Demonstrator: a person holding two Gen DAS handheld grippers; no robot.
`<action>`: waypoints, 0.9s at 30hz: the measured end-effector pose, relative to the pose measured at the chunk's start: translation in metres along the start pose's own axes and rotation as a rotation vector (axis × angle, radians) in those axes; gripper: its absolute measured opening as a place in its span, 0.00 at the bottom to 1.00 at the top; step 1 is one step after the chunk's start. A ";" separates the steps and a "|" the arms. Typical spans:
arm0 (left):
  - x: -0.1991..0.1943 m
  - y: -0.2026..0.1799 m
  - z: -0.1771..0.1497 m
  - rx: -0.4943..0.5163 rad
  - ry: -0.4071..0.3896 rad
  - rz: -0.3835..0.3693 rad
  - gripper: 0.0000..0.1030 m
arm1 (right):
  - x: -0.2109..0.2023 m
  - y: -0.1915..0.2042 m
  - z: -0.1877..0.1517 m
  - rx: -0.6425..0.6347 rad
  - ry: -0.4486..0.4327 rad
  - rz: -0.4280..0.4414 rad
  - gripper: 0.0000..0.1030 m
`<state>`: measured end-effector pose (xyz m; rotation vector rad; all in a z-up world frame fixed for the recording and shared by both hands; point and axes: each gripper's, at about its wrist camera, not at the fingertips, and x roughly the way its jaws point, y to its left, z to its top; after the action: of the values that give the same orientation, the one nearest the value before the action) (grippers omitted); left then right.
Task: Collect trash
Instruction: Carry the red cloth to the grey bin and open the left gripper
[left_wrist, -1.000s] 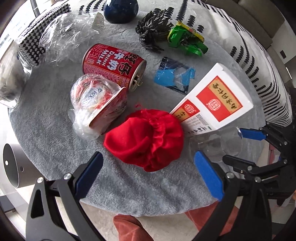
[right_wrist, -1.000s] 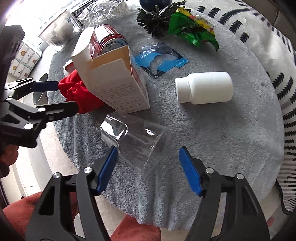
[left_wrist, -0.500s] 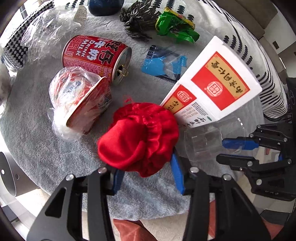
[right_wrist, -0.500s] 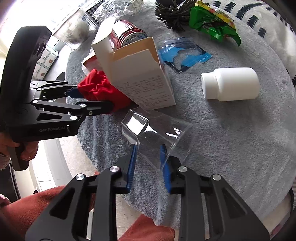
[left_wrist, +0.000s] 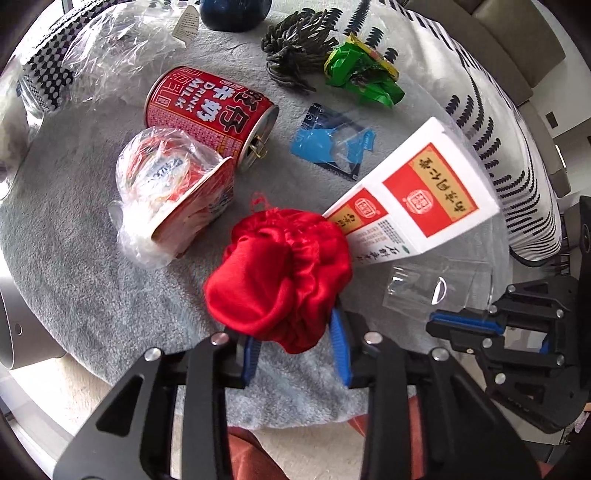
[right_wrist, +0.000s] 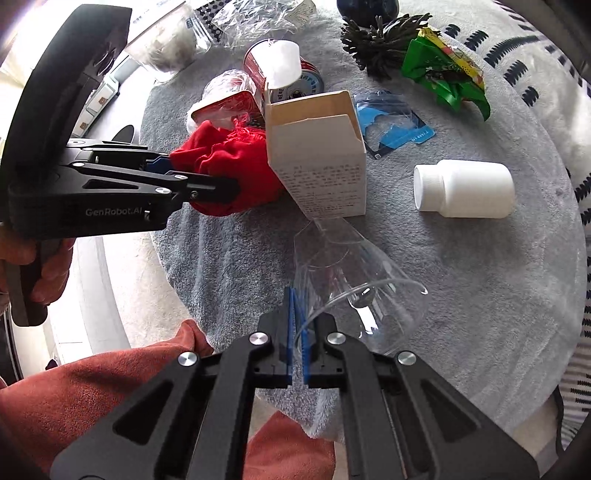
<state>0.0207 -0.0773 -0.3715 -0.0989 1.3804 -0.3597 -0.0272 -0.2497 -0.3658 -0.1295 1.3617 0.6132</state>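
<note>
My left gripper (left_wrist: 295, 350) clamps the red pouch (left_wrist: 280, 280); my right gripper (right_wrist: 296, 332) pinches the clear cup's (right_wrist: 351, 280) rim. The can (left_wrist: 210, 114), box (left_wrist: 417, 199) and bottle (right_wrist: 465, 188) remain uncollected.

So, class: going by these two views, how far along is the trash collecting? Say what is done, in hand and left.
Done: nothing looks binned yet; no bin shows. In hand: the left gripper is shut on the red cloth pouch, and the right gripper pinches the rim of the clear plastic cup. Left on the grey mat: milk can, white bottle, box, green wrapper.
</note>
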 end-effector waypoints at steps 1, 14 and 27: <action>-0.003 0.000 -0.002 -0.006 -0.004 -0.001 0.32 | -0.003 0.000 0.001 -0.003 0.004 -0.002 0.03; -0.077 0.080 -0.060 -0.276 -0.088 0.017 0.32 | -0.024 0.097 0.047 -0.243 0.024 0.041 0.03; -0.169 0.279 -0.172 -0.674 -0.233 0.176 0.32 | 0.038 0.307 0.159 -0.638 -0.035 0.174 0.03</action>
<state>-0.1172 0.2615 -0.3233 -0.5532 1.2186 0.2699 -0.0331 0.0887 -0.2857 -0.5140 1.1092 1.1780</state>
